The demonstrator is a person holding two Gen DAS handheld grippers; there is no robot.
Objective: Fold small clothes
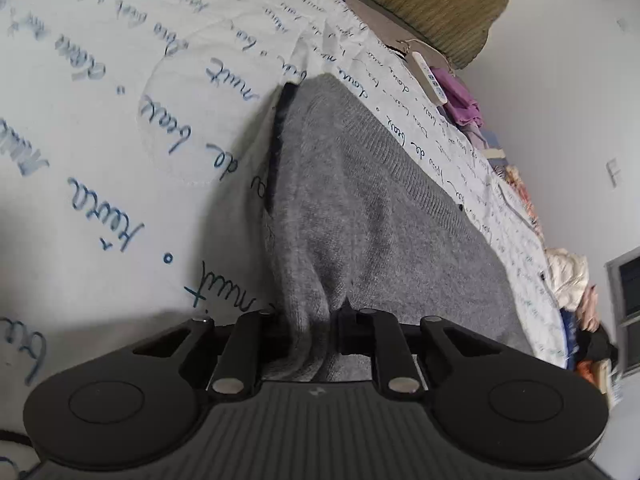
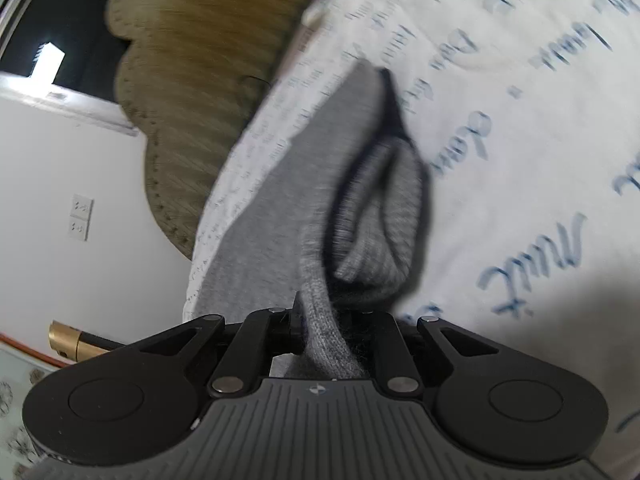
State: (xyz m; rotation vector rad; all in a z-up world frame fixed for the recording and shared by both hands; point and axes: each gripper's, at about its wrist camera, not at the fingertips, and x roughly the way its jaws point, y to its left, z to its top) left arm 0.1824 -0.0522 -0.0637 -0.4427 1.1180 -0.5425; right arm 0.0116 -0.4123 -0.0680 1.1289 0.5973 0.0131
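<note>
Left wrist view: left gripper (image 1: 310,334) clamped narrow on a bunched edge of the grey sweater (image 1: 372,208), spread flat over the white bedsheet (image 1: 120,128) with blue handwriting. Dark trim (image 1: 278,140) along the sweater's left edge. White remote (image 1: 430,76) and purple cloth (image 1: 460,98) beyond the sweater's far corner, by the straw headboard (image 1: 420,4).

Right wrist view, blurred: right gripper (image 2: 332,340) pinched tight on the sweater (image 2: 280,208) beside its dark-edged neck opening (image 2: 376,200). Wall socket (image 2: 80,218) left of the sweater.
</note>
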